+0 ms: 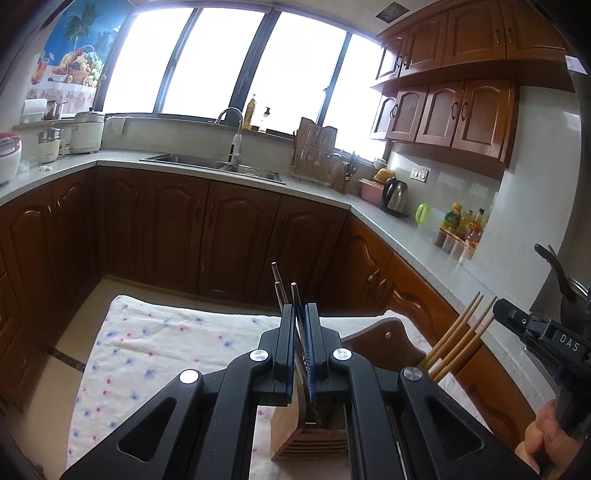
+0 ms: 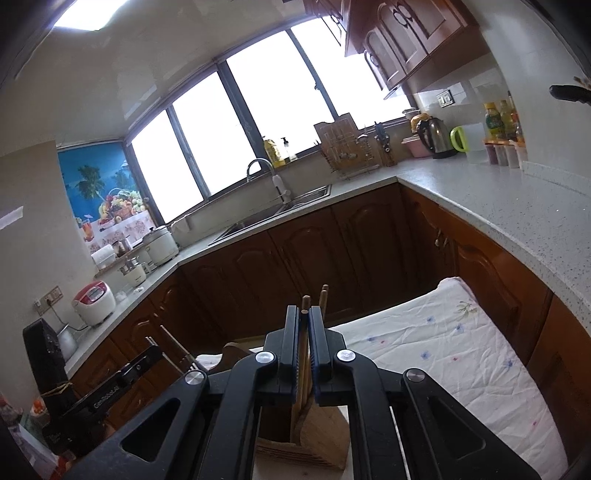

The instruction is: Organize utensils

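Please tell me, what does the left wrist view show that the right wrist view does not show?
Only the left wrist view shows the left gripper shut on metal chopsticks and a hand.
Only the right wrist view shows the right gripper around wooden chopsticks, a ceiling light and a red rice cooker.
Both show the wooden holder, flowered cloth, sink and kettle.

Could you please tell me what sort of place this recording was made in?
A home kitchen, most likely: a steel sink with a tap sits under wide windows, wooden cabinets line an L-shaped stone counter, and an electric kettle and a rice cooker stand on it.
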Available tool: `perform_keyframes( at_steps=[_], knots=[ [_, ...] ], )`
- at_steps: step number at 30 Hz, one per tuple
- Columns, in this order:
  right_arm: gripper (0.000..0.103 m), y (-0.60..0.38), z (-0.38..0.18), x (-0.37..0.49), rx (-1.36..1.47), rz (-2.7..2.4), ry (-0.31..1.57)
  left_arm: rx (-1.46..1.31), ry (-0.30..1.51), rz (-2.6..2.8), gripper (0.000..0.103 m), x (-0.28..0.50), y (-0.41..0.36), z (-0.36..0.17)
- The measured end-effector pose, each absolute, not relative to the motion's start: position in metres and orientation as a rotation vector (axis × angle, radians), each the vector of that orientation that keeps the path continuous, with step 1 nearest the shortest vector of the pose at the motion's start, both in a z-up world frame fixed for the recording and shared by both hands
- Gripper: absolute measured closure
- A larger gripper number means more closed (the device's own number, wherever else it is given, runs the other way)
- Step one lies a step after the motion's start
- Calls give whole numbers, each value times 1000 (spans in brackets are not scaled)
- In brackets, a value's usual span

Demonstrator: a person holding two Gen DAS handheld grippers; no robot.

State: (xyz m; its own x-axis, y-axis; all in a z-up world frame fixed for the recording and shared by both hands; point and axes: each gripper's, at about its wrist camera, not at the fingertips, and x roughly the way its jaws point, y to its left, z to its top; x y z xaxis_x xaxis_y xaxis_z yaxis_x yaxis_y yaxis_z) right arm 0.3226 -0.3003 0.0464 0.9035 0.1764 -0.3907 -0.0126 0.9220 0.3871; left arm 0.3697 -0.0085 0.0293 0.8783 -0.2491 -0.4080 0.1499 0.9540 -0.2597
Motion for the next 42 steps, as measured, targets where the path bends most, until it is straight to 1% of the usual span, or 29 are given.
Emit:
perform_keyframes(
  at_steps=[3, 5, 7, 8, 9, 10, 11, 13, 14, 15, 16, 17, 18, 19, 20, 29, 40, 42],
  knots=[
    [93, -298, 48, 320, 385, 107, 427, -224, 455, -211, 98, 370, -9, 28],
    [92, -298, 49, 320, 390, 108, 429, -218, 460, -199, 95, 370, -9, 29],
    [85, -298, 49, 319, 397, 108, 428, -216, 463, -190, 87, 369, -10, 30],
    [72, -299, 50, 316, 404, 107, 421, -220, 458, -177, 76, 366, -9, 31],
    [54, -301, 50, 315, 411, 110, 414, -226, 451, -164, 66, 363, -7, 32],
    [49, -302, 51, 313, 418, 112, 408, -233, 444, -161, 62, 360, -5, 33],
    [46, -302, 51, 311, 422, 117, 403, -235, 440, -160, 59, 357, -3, 34],
    [45, -302, 52, 308, 429, 122, 406, -236, 446, -152, 55, 352, -1, 35],
    [38, -302, 52, 307, 437, 128, 405, -237, 446, -155, 49, 349, -1, 35],
    [26, -302, 52, 305, 441, 134, 402, -238, 444, -152, 39, 345, 0, 35],
    [20, -302, 52, 302, 444, 133, 396, -233, 438, -140, 34, 339, 1, 35],
    [12, -303, 51, 298, 448, 133, 384, -228, 433, -132, 21, 335, 1, 35],
    [9, -303, 51, 295, 451, 135, 374, -223, 425, -122, 12, 330, 2, 36],
    [8, -303, 50, 291, 453, 138, 371, -220, 417, -113, 8, 323, 3, 36],
    [7, -302, 49, 289, 456, 140, 372, -218, 414, -108, 1, 319, 4, 36],
    [5, -289, 44, 255, 477, 176, 381, -229, 415, -87, 1, 267, 11, 36],
    [5, -267, 47, 201, 392, 181, 344, -179, 405, -81, 1, 209, 8, 43],
    [3, -263, 49, 190, 371, 179, 331, -164, 392, -86, 1, 198, 8, 43]
  ],
)
